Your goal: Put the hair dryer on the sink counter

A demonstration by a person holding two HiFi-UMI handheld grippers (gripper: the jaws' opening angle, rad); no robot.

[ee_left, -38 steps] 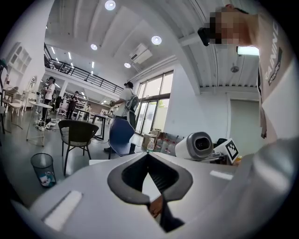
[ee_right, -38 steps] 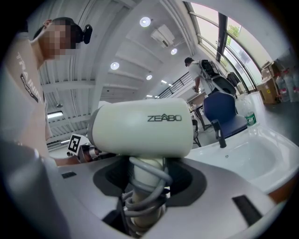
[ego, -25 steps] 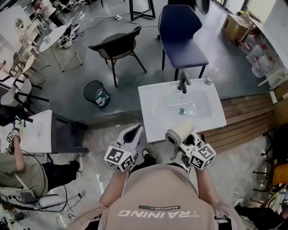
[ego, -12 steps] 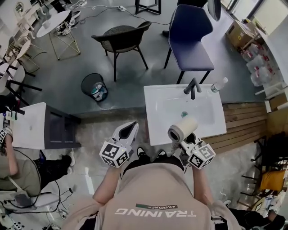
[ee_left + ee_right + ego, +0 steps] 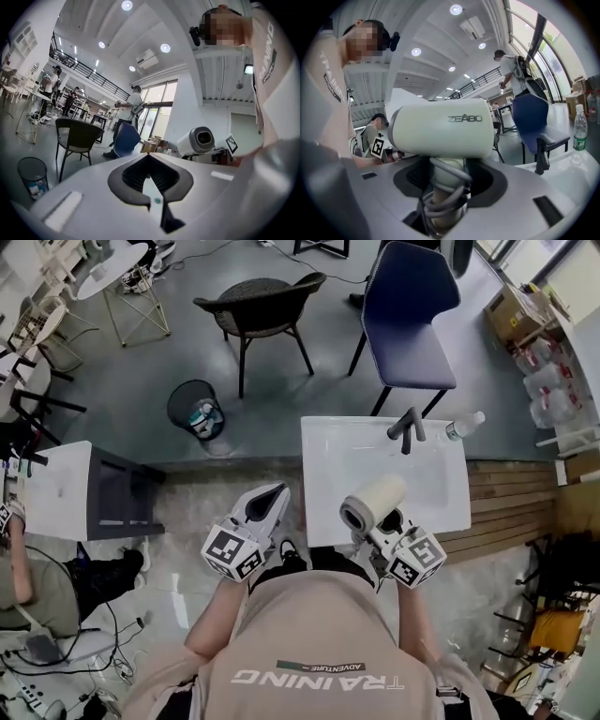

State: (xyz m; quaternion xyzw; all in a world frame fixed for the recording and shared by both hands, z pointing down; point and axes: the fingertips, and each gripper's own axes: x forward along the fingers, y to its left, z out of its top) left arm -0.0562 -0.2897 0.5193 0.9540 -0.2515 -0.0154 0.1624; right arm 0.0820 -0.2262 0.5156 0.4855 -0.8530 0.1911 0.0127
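Observation:
The cream hair dryer [image 5: 372, 502] hangs over the front part of the white sink counter [image 5: 441, 493], barrel level and nozzle pointing left. My right gripper [image 5: 381, 525] is shut on its handle. In the right gripper view the dryer [image 5: 443, 131] fills the middle, its grey cord wound round the handle between the jaws of the right gripper [image 5: 444, 190]. My left gripper [image 5: 268, 503] hovers left of the counter over the floor, shut with nothing in it. The left gripper view shows that left gripper [image 5: 149, 161] with its jaws together and the dryer [image 5: 197, 141] off to the right.
A dark faucet [image 5: 408, 427] and a clear bottle [image 5: 466, 425] stand at the counter's back edge. Behind it are a blue chair [image 5: 405, 320] and a black chair [image 5: 258, 306]. A waste bin [image 5: 195, 411] sits left, and a white table [image 5: 56, 493] at far left.
The head view has shifted over the sink. The right gripper has carried the dryer slightly farther in over the counter's front edge. The left gripper has kept its place beside it.

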